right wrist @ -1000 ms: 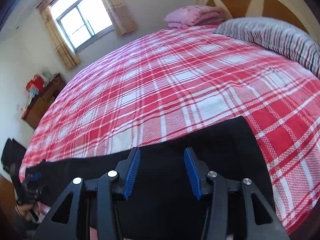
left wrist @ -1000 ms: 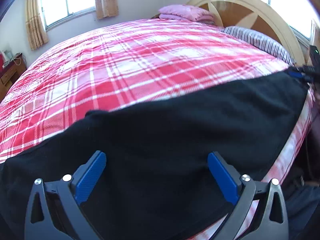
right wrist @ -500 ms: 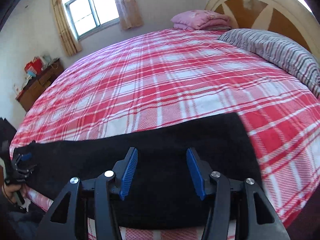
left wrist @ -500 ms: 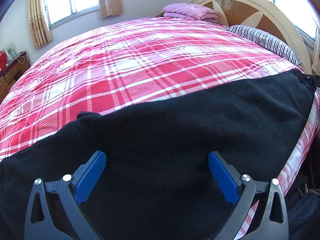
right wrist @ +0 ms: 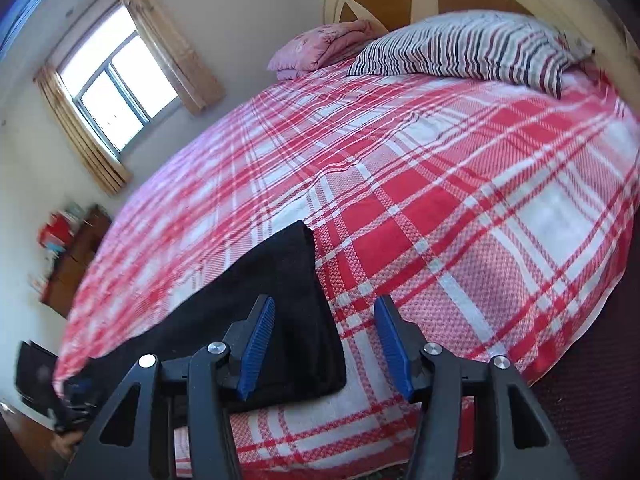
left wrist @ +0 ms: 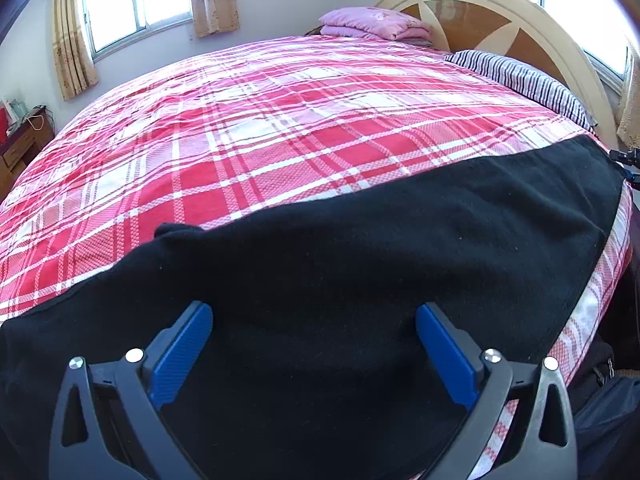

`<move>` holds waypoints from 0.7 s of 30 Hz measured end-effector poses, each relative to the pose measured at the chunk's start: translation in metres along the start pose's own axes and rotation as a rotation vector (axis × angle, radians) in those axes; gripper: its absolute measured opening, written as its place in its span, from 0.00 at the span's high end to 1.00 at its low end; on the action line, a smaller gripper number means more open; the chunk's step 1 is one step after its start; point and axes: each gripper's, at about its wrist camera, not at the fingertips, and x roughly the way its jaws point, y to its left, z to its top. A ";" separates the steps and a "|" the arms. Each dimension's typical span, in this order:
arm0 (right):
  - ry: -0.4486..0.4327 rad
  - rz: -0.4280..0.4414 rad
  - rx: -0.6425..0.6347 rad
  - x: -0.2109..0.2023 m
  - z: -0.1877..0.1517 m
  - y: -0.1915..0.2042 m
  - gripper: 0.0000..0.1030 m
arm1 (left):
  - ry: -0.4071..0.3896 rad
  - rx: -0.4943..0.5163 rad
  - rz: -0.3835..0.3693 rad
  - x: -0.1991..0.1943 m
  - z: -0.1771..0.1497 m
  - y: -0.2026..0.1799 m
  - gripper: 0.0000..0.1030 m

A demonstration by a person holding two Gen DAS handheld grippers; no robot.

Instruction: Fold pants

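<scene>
Black pants (left wrist: 360, 272) lie flat along the near edge of a bed with a red plaid cover (left wrist: 280, 120). My left gripper (left wrist: 314, 344) is open wide and empty, just above the pants near their left end. My right gripper (right wrist: 324, 340) is open and empty, over the pants' right end (right wrist: 280, 312); its left finger is above the cloth, its right finger above the plaid cover. The right gripper shows at the far right edge of the left wrist view (left wrist: 630, 160). The left gripper shows at the lower left of the right wrist view (right wrist: 76, 400).
A striped pillow (right wrist: 472, 48) and a folded pink blanket (right wrist: 320, 48) lie by the wooden headboard (left wrist: 500, 16). A window with curtains (right wrist: 116, 84) is on the far wall. A wooden cabinet (right wrist: 72, 256) stands left of the bed.
My right gripper has swung right and tilted, so it now sits over the pants' right end edge. My left gripper has barely moved. The pants lie flat as before.
</scene>
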 end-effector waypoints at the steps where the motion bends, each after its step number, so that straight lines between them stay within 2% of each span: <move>1: 0.002 0.019 0.015 -0.001 0.000 -0.003 0.48 | -0.002 0.001 -0.001 -0.001 -0.001 0.001 0.00; 7: 0.041 0.065 0.002 0.001 0.000 0.003 0.48 | -0.003 0.011 0.062 -0.008 0.001 0.010 0.00; 14: 0.070 0.054 -0.041 0.005 -0.006 0.014 0.48 | 0.000 -0.101 0.119 -0.014 -0.003 0.058 0.00; 19: 0.060 0.112 0.011 0.007 -0.005 0.001 0.48 | -0.015 -0.163 0.160 -0.023 -0.006 0.088 0.00; 21: 0.057 0.130 0.032 0.006 -0.005 -0.004 0.54 | -0.018 -0.181 0.176 -0.025 -0.007 0.098 0.00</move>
